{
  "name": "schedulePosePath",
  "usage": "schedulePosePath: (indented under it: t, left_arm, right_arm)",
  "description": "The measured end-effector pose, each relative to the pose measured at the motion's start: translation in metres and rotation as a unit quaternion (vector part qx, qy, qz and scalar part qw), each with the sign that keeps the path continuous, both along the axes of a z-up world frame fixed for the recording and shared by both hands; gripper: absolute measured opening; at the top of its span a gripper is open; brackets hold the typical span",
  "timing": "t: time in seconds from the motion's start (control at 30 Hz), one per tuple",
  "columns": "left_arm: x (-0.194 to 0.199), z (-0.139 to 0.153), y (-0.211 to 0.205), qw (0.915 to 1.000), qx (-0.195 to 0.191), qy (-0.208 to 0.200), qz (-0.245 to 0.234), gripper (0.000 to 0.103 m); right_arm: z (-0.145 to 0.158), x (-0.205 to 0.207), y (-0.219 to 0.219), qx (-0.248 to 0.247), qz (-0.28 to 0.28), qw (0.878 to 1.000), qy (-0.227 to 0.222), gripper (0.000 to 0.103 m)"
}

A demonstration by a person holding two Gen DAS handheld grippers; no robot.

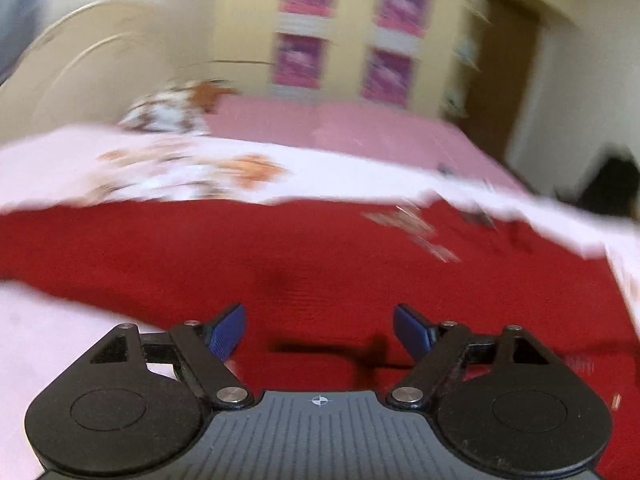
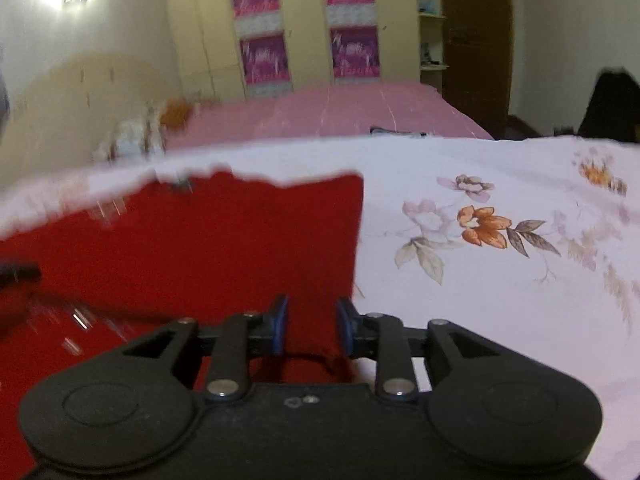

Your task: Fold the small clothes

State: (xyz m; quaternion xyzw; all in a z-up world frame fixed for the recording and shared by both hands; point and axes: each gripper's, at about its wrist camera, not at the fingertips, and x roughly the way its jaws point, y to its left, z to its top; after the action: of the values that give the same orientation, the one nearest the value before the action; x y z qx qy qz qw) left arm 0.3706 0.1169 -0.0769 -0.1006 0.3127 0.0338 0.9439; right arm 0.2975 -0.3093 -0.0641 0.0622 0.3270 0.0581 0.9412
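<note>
Red garment (image 1: 304, 264) lies spread on a white floral sheet (image 2: 500, 240), which covers the near part of a bed; a pink bedspread (image 2: 352, 112) shows behind it.

Edges and room, left wrist view: the garment fills the middle of the frame. Its far edge is ragged against the floral sheet and runs downward toward the right. White sheet is exposed at lower left and at the far right. Left gripper (image 1: 319, 330) is over the red cloth with its jaws spread wide and nothing between the blue pads (image 1: 228, 330). Heavy motion blur in this view.

Right wrist view: the garment's right edge (image 2: 358, 236) runs straight, nearly vertical in frame, with a squared far corner. To the right of that edge is a broad stretch of sheet with only printed flowers on it. Right gripper (image 2: 311, 330) sits at the near right corner of the garment; red cloth passes between the blue pads (image 2: 280, 328), jaws narrowed around it; whether they press it firmly I cannot tell.

Garment appearance: uniform deep red, matte, faint horizontal ribbing near the left gripper, small pale glints on it, blurred.

A crumpled patterned bundle (image 1: 172, 112) lies at the far left of the bed
</note>
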Motion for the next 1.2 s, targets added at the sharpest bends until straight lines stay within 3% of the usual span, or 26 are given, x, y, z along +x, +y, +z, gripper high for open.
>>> schedulePosePath:
  t: [0.07,0.13,0.2,0.33,0.43,0.53,0.6,0.77,0.83,0.87,0.9,0.97,1.07,1.13,1.2]
  left_arm:
    - [-0.014,0.0,0.05,0.998,-0.034,-0.01,0.052,0.08]
    - [-0.026,-0.005,0.1,0.9915,-0.058,-0.011,0.116,0.072]
    - [-0.036,-0.014,0.154,0.9762,-0.116,-0.008,0.183,0.068]
    - [-0.057,-0.032,0.244,0.9328,-0.206,-0.044,0.292,0.068]
    - [-0.058,-0.045,0.293,0.909,-0.266,-0.073,0.312,0.068]
    - [-0.049,-0.053,0.325,0.8982,-0.293,-0.086,0.317,0.068]
    - [-0.041,-0.056,0.337,0.8958,-0.294,-0.092,0.32,0.068]
    - [-0.016,-0.057,0.345,0.9067,-0.26,-0.079,0.322,0.068]
    - [-0.01,-0.049,0.343,0.9168,-0.231,-0.062,0.32,0.041]
    - [-0.003,-0.046,0.339,0.9278,-0.198,-0.036,0.314,0.007]
    - [-0.001,-0.041,0.336,0.9357,-0.184,-0.027,0.3,0.008]
    - [0.006,-0.026,0.308,0.9566,-0.147,-0.054,0.246,0.008]
    - [0.025,0.001,0.239,0.9788,-0.123,-0.083,0.14,0.008]
    - [0.039,0.017,0.179,0.9903,-0.098,-0.081,0.056,0.008]
    - [0.054,0.021,0.105,0.9935,-0.089,-0.065,-0.028,0.008]
  right_arm:
    - [0.005,-0.009,-0.007,0.013,-0.014,1.0,-0.008,0.028]
    - [0.009,-0.014,-0.014,0.03,-0.02,0.999,-0.004,0.028]
    - [0.01,-0.02,-0.017,0.037,-0.028,0.999,0.002,0.028]
    - [0.007,-0.023,-0.016,0.039,-0.036,0.999,0.014,0.028]
    - [0.008,-0.027,-0.009,0.03,-0.033,0.999,0.018,0.028]
    - [0.009,-0.026,-0.005,0.017,-0.03,0.999,0.017,0.028]
    - [0.01,-0.025,-0.002,0.014,-0.029,0.999,0.017,0.029]
    - [0.012,-0.026,0.001,0.005,-0.031,0.999,0.013,0.029]
    - [0.012,-0.026,0.001,0.005,-0.034,0.999,0.013,0.029]
    - [0.012,-0.027,0.0,0.006,-0.038,0.999,0.014,0.029]
    - [0.012,-0.027,-0.001,0.007,-0.041,0.999,0.013,0.029]
    - [0.01,-0.028,-0.003,0.01,-0.048,0.999,0.016,0.029]
    - [0.006,-0.025,-0.007,0.012,-0.066,0.998,0.023,0.029]
    - [0.005,-0.024,-0.009,0.02,-0.082,0.996,0.025,0.03]
    - [0.004,-0.024,-0.011,0.037,-0.098,0.994,0.026,0.03]
